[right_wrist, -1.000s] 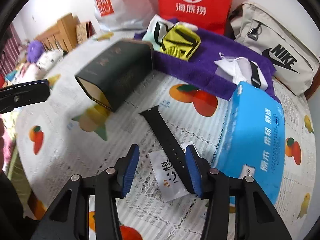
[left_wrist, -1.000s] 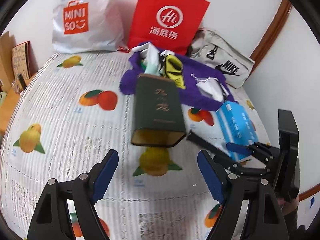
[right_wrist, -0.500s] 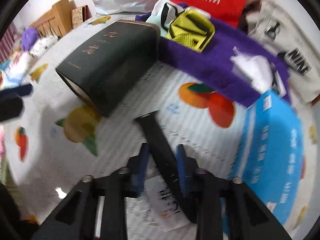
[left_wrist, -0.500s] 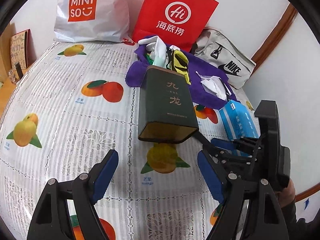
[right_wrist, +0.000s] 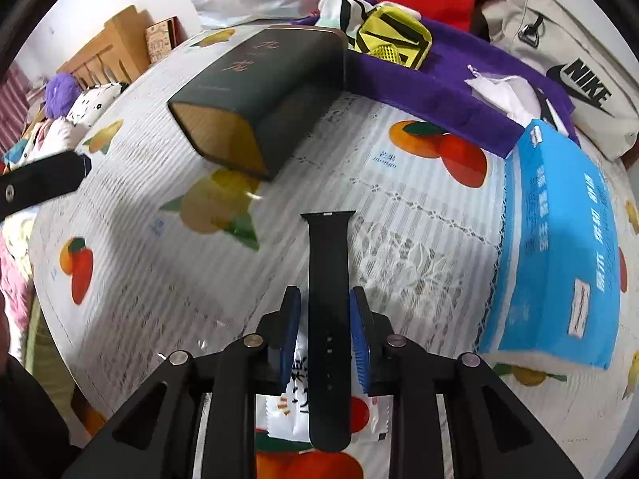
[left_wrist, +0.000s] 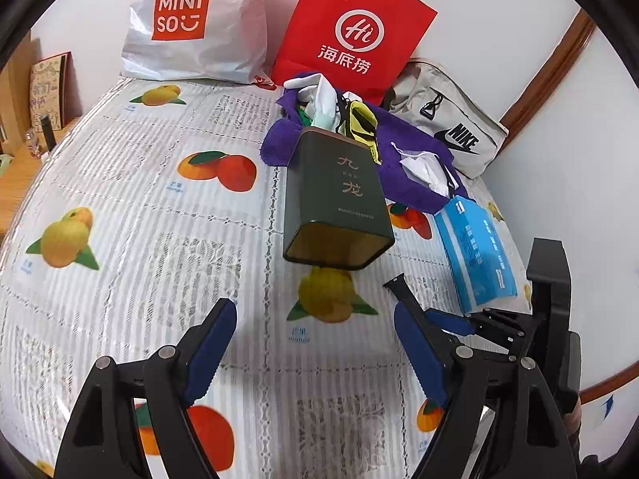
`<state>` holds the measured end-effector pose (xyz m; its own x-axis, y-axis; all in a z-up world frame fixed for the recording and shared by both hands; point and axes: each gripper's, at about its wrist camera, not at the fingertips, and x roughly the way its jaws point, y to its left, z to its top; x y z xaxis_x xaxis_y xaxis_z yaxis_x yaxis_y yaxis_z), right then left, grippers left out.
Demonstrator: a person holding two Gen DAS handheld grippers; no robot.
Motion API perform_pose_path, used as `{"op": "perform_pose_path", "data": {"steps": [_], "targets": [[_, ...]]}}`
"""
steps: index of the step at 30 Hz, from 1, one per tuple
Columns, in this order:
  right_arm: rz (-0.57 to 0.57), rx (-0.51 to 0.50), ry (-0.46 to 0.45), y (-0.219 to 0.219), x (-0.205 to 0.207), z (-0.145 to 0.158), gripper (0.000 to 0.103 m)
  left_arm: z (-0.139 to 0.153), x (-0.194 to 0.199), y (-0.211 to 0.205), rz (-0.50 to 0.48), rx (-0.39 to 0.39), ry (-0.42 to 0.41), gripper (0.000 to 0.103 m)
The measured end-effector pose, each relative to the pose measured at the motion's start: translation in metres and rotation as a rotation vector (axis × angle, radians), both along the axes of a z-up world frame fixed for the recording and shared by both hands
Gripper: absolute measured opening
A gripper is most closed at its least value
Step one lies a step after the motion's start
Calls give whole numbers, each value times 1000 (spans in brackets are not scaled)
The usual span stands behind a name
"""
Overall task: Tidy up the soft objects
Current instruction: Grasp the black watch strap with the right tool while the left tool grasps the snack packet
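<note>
My right gripper (right_wrist: 324, 331) is shut on a black watch strap (right_wrist: 329, 279), which points forward over the fruit-print cloth (right_wrist: 419, 207). The strap's tip shows in the left wrist view (left_wrist: 399, 291), beside the right gripper (left_wrist: 467, 321). A white sachet (right_wrist: 295, 391) lies under the strap. My left gripper (left_wrist: 315, 343) is open and empty above the cloth (left_wrist: 159, 239). A dark green tin (left_wrist: 335, 199) lies on its side ahead, its open end toward me. A purple towel (left_wrist: 403, 147) with a yellow item (left_wrist: 361, 123) and white cloths (left_wrist: 423, 163) lies behind the tin.
A blue tissue pack (left_wrist: 475, 251) lies at the right. A Miniso bag (left_wrist: 191, 20), a red paper bag (left_wrist: 351, 32) and a grey Nike bag (left_wrist: 447, 123) stand against the back wall. Wooden furniture (right_wrist: 112, 48) and plush toys (right_wrist: 64, 92) are at the left.
My right gripper has closed on the black strap and turned it straight ahead, off the sachet. The left gripper has stayed open, its view shifting slightly.
</note>
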<state>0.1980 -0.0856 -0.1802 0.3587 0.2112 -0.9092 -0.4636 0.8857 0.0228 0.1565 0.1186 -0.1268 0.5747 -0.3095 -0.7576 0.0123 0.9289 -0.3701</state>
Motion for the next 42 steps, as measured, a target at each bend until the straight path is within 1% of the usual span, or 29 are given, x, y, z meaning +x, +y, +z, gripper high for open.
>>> {"op": "perform_pose_path", "data": {"steps": [3,4,7,9,11,13,17,20,22,23,27,31,33,35,37,38,40,42], "targets": [[-4,9,-21,-1,-6,-2,25,1,-7,0,4,12,-2,80],[-7,19,-31,-2,-5,-2,21,2,-9,-1,7,15,-2,80],[-5,48,-67,-5,-7,-3,20,3,-15,-3,6,20,-4,80],[-12,72,-72,-8,-9,0,20,3,-18,-6,3,32,-3,80],[-15,103,-82,-13,-13,7,20,2,-20,-10,-1,44,5,80],[-16,133,-121,-17,-22,21,20,1,-20,-16,-9,54,7,80],[-42,154,-167,-31,-37,40,20,-1,-21,-36,-53,56,6,80],[-80,159,-185,-51,-47,46,20,-7,-21,-56,-96,71,10,80],[-102,165,-195,-69,-56,47,20,-16,-18,-72,-131,92,38,80],[-118,162,-202,-77,-61,47,20,-22,-17,-83,-150,105,52,80],[-179,161,-211,-112,-75,41,20,-37,-19,-111,-198,140,60,80],[-246,158,-195,-142,-77,24,20,-45,-21,-133,-224,131,25,80],[-275,147,-177,-152,-74,13,20,-46,-21,-144,-241,143,4,80],[-282,151,-166,-159,-71,4,20,-48,-20,-154,-260,154,0,80],[-268,165,-157,-161,-69,-4,20,-51,-17,-163,-270,171,21,80],[-265,171,-147,-163,-68,-8,20,-53,-14,-169,-266,199,24,80],[-259,184,-154,-164,-66,-12,20,-55,-12,-176,-255,241,26,85],[-245,192,-159,-165,-66,-12,21,-57,-6,-182,-253,266,40,96]]}}
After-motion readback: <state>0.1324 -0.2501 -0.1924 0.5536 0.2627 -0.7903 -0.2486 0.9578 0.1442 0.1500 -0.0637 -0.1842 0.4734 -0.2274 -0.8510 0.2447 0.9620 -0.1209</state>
